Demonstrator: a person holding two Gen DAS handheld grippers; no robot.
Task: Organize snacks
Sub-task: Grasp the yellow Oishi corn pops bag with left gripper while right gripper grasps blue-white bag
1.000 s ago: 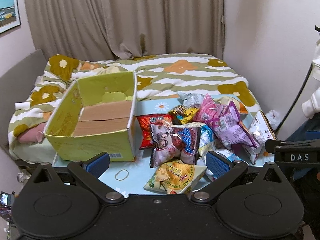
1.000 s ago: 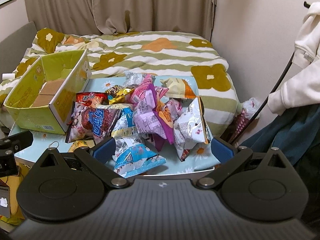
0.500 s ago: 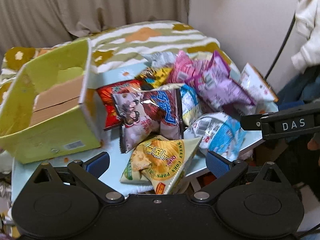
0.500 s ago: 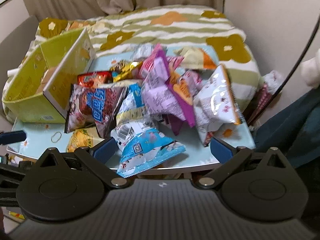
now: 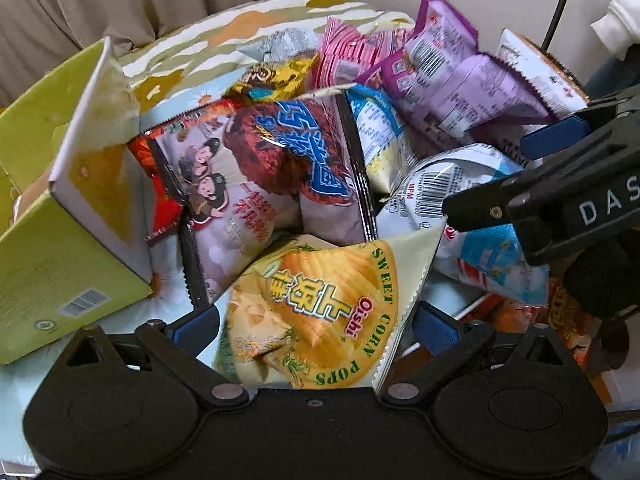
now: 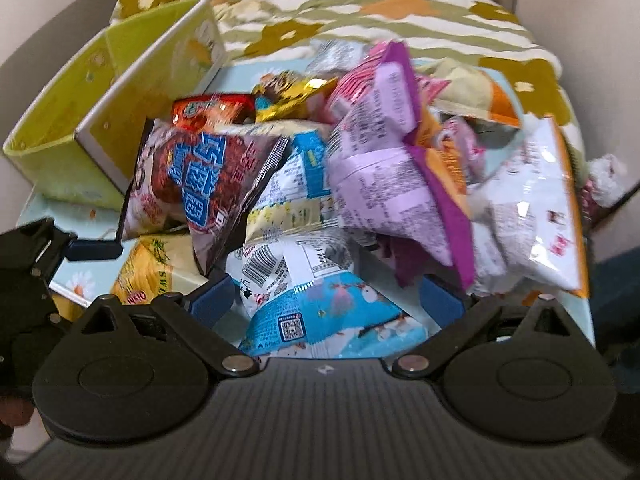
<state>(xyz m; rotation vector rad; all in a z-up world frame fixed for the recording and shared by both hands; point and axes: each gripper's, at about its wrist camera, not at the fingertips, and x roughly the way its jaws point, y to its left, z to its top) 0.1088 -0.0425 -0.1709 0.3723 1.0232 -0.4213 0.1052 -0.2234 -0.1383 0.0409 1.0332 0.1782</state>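
Left claw (image 5: 316, 324): moved in, spread around the corn pops bag (image 5: 320, 316), at 6 o'clock of pile.
Right claw (image 6: 328, 300): likewise closer, spread around the blue bag (image 6: 320, 312); contact probably not made.
Box (image 5: 52, 280): at 9 o'clock, apparently unfilled.

Soft indoor light, glare on foil snack bags (image 5: 288, 168); right wrist view motion-blurred, fisheye edges bowed.

Mixed snack bags piled on the table's middle and right side: yellow corn-pops bag (image 5: 320, 312) at the front edge, blue-white bag (image 6: 320, 304) beside it, purple bags (image 6: 384, 184) atop, likely leaning. Green box (image 5: 52, 240) open at the left edge.
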